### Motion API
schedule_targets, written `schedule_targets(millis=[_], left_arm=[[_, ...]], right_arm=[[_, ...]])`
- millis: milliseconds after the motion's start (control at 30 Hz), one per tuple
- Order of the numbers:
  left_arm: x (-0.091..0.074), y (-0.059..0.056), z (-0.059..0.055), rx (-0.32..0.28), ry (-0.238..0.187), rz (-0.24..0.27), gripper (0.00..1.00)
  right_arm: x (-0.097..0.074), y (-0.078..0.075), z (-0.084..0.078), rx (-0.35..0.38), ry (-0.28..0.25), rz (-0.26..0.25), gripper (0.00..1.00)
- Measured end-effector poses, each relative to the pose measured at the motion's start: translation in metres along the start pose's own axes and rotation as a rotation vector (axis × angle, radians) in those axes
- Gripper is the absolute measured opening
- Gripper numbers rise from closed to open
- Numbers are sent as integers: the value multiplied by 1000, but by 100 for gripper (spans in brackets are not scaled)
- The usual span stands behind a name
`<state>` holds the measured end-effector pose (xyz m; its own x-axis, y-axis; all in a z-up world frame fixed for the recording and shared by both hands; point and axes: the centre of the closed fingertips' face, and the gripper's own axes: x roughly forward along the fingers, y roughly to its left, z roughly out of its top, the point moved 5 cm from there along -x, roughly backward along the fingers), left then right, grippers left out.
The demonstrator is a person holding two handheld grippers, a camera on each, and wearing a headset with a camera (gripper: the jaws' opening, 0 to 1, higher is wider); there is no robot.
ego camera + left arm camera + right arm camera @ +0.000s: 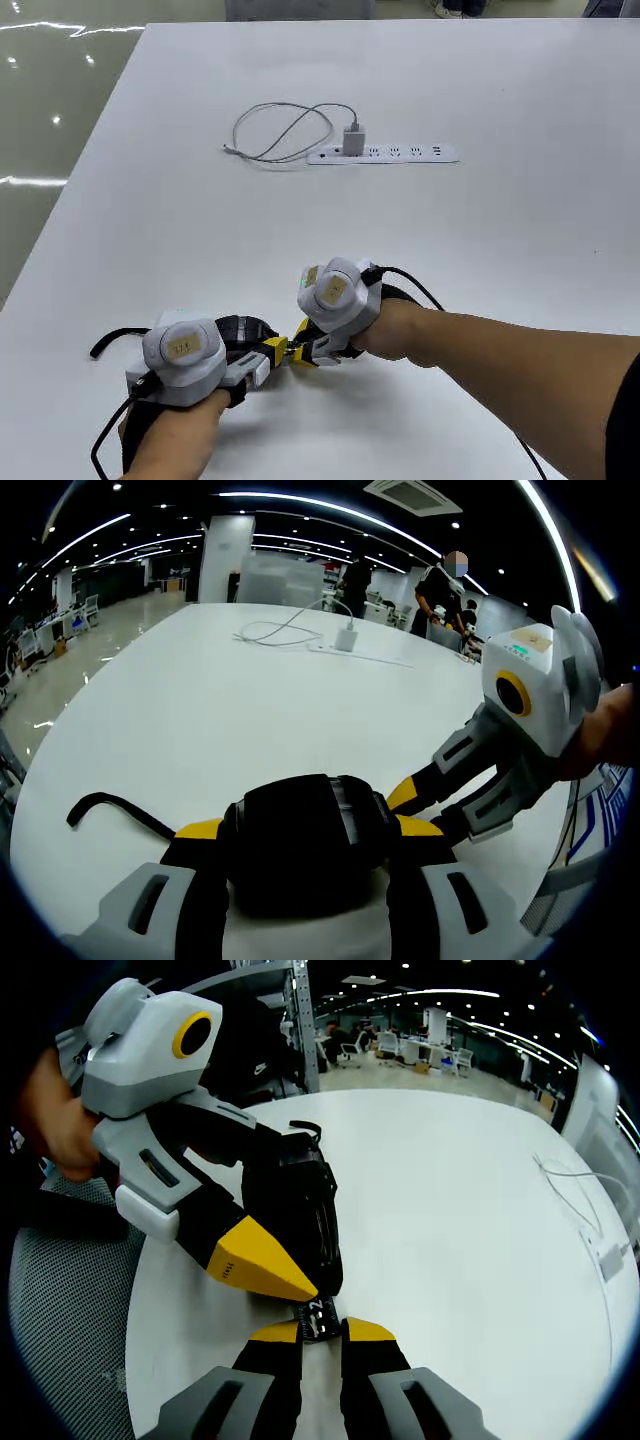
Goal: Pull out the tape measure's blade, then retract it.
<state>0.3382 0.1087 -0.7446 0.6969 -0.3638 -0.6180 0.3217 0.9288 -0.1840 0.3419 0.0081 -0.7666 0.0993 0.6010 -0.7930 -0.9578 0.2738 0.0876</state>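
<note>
Left gripper (pixel 308 830) works low on the white table (pixel 450 230). The power strip (pixel 400 153) lies well beyond the tape measure (pixel 295 1200) and is uninvolved. Left jaws close on both flanks of the tape measure's black case, likely to anchor it against the pull. Right gripper (pixel 320 1332) faces the tape measure's mouth. Wrist strap (pixel 110 805) trails slack off the opposite side, out of the way. Blade tip (pixel 318 1316) sits just outside the mouth, pinched between the right gripper's narrowed jaws. The blade looks barely drawn, so pull-out seems only starting.

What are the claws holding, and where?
The left claw grips the black tape measure by its case sides; right claw pinches the blade tip.
</note>
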Motion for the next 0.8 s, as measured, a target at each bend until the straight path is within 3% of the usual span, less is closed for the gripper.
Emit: schedule_targets(millis=[800], left_arm=[[1, 0, -1, -1, -4, -8, 61]], right_arm=[[6, 2, 7, -8, -10, -19, 11]])
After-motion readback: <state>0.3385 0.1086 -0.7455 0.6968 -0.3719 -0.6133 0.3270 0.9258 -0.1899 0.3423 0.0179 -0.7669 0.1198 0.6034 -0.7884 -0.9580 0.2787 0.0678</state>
